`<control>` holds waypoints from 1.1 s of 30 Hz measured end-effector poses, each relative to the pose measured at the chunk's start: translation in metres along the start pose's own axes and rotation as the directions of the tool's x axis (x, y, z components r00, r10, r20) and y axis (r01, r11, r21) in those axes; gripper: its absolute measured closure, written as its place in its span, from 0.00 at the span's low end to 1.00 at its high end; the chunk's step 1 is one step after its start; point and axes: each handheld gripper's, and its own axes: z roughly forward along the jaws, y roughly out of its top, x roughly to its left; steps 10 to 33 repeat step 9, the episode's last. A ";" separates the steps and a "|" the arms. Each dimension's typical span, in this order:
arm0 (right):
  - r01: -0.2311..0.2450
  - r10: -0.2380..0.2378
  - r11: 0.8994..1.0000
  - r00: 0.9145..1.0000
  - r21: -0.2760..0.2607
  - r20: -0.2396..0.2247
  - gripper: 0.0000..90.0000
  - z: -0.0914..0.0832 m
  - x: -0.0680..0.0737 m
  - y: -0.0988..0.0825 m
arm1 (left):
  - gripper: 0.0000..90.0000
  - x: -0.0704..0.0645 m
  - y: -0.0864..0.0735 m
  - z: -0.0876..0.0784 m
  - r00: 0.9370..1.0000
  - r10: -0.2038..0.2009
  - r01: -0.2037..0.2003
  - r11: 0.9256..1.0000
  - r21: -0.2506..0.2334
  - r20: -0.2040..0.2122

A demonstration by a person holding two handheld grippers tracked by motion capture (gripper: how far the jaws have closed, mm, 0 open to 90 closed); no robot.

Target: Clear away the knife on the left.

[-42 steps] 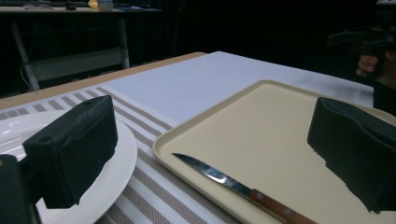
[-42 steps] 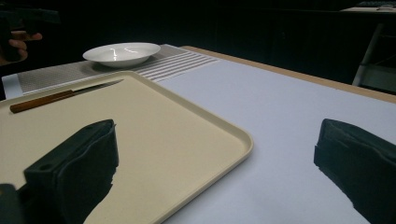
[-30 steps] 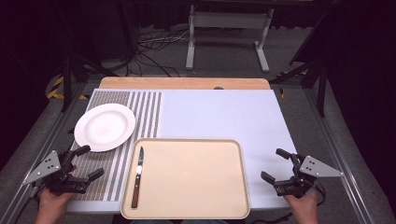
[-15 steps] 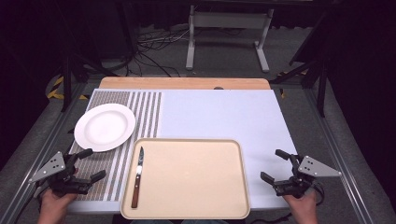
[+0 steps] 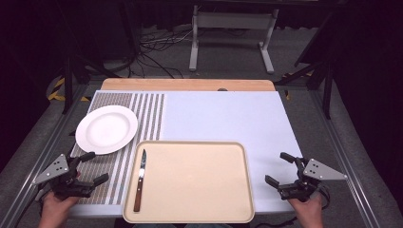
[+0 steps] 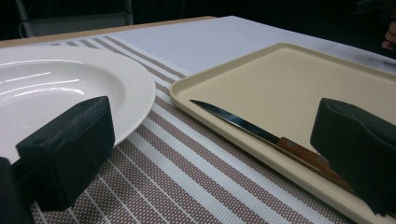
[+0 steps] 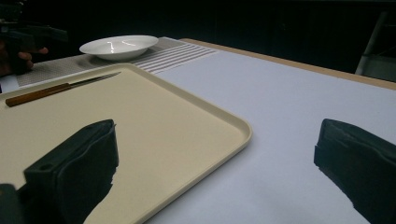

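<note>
Left gripper (image 5: 94, 167) and right gripper (image 5: 279, 168): jaws spread, holding nothing; knife (image 5: 139, 180) on tray (image 5: 199, 216), handle end hidden behind left jaw in the left gripper view

Your table (image 5: 228, 116) has a pale top with a wooden far edge. On it lie a striped mat (image 5: 152, 111) at left, carrying a white plate (image 5: 106, 129), and a beige tray (image 5: 195, 180) in front.

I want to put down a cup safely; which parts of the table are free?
Free: the pale blue surface beyond the beige plastic tray, and most of that tray right of the wooden-handled knife. Crowded: the striped mat holding the round white plate.
</note>
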 end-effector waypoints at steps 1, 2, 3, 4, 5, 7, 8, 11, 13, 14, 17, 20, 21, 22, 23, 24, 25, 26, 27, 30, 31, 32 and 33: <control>0.000 0.000 1.000 1.000 -0.001 0.000 0.00 0.000 0.000 0.000 | 0.01 0.000 0.000 0.000 1.000 -0.001 0.001 1.000 0.000 0.001; 0.000 0.000 1.000 1.000 -0.001 0.001 0.00 0.000 0.000 0.000 | 0.01 0.000 0.000 0.000 1.000 0.001 -0.001 1.000 0.000 0.001; 0.000 0.000 1.000 1.000 0.000 0.000 0.00 0.000 0.000 0.000 | 0.01 0.000 0.000 0.000 1.000 -0.001 0.001 1.000 -0.003 -0.002; 0.000 0.000 1.000 1.000 0.001 -0.001 0.00 0.000 0.000 0.000 | 0.01 0.000 0.000 -0.001 1.000 -0.001 0.001 1.000 -0.001 -0.001; 0.000 0.000 1.000 1.000 0.001 -0.001 0.00 0.000 0.000 0.000 | 0.01 0.000 0.001 -0.001 1.000 0.000 0.000 1.000 -0.003 -0.002; -0.002 0.002 1.000 1.000 0.000 0.000 0.00 0.000 0.000 0.000 | 0.01 -0.001 0.001 -0.001 1.000 0.001 -0.001 1.000 -0.004 -0.004; -0.004 0.004 1.000 1.000 -0.001 0.001 0.00 0.000 0.000 0.000 | 0.01 -0.001 0.001 -0.002 1.000 0.003 -0.003 1.000 -0.007 -0.004; -0.001 0.001 1.000 1.000 -0.002 0.002 0.00 0.000 0.000 0.000 | 0.01 -0.001 0.001 -0.002 1.000 0.003 -0.003 1.000 -0.007 -0.004; -0.001 0.001 1.000 1.000 -0.002 0.002 0.00 0.000 0.000 0.000 | 0.01 -0.001 0.001 -0.002 1.000 0.003 -0.003 1.000 -0.007 -0.004; -0.001 0.001 1.000 1.000 -0.002 0.002 0.00 0.000 0.000 0.000 | 0.01 -0.001 0.001 -0.002 1.000 0.003 -0.003 1.000 -0.007 -0.004; -0.001 0.001 1.000 1.000 -0.002 0.002 0.00 0.000 0.000 0.000 | 0.01 -0.001 0.001 -0.002 1.000 0.003 -0.003 1.000 -0.007 -0.004; -0.001 0.001 1.000 1.000 -0.002 0.002 0.00 0.000 0.000 0.000 | 0.01 -0.001 0.001 -0.002 1.000 0.003 -0.003 1.000 -0.007 -0.004; -0.001 0.001 1.000 1.000 -0.002 0.002 0.00 0.000 0.000 0.000 | 0.01 -0.001 0.001 -0.002 1.000 0.003 -0.003 1.000 -0.007 -0.004; -0.001 0.001 1.000 1.000 -0.002 0.002 0.00 0.000 0.000 0.000 | 0.01 -0.001 0.001 -0.002 1.000 0.003 -0.003 1.000 -0.007 -0.004; -0.001 0.001 1.000 1.000 -0.002 0.002 0.00 0.000 0.000 0.000 | 0.01 -0.001 0.001 -0.002 1.000 0.003 -0.003 1.000 -0.007 -0.004; -0.001 0.001 1.000 1.000 -0.002 0.002 0.00 0.000 0.000 0.000 | 0.01 -0.001 0.001 -0.002 1.000 0.003 -0.003 1.000 -0.007 -0.004; -0.001 0.001 1.000 1.000 -0.002 0.002 0.00 0.000 0.000 0.000 | 0.01 -0.001 0.001 -0.002 1.000 0.003 -0.003 1.000 -0.007 -0.004; -0.001 0.001 1.000 1.000 -0.002 0.002 0.00 0.000 0.000 0.000 | 0.01 -0.001 0.001 -0.002 1.000 0.003 -0.003 1.000 -0.007 -0.004; -0.001 0.001 1.000 1.000 -0.002 0.002 0.00 0.000 0.000 0.000 | 0.01 -0.001 0.001 -0.002 1.000 0.003 -0.003 1.000 -0.007 -0.004; -0.001 0.001 1.000 1.000 -0.002 0.002 0.00 0.000 0.000 0.000 | 0.01 -0.001 0.001 -0.002 1.000 0.003 -0.003 1.000 -0.007 -0.004; -0.001 0.001 1.000 1.000 -0.002 0.002 0.00 0.000 0.000 0.000 | 0.01 -0.001 0.001 -0.002 1.000 0.003 -0.003 1.000 -0.007 -0.004; -0.001 0.001 1.000 1.000 -0.002 0.002 0.00 0.000 0.000 0.000 | 0.01 -0.001 0.001 -0.002 1.000 0.003 -0.003 1.000 -0.007 -0.004; -0.001 0.001 1.000 1.000 -0.002 0.002 0.00 0.000 0.000 0.000 | 0.01 -0.001 0.001 -0.002 1.000 0.003 -0.003 1.000 -0.007 -0.004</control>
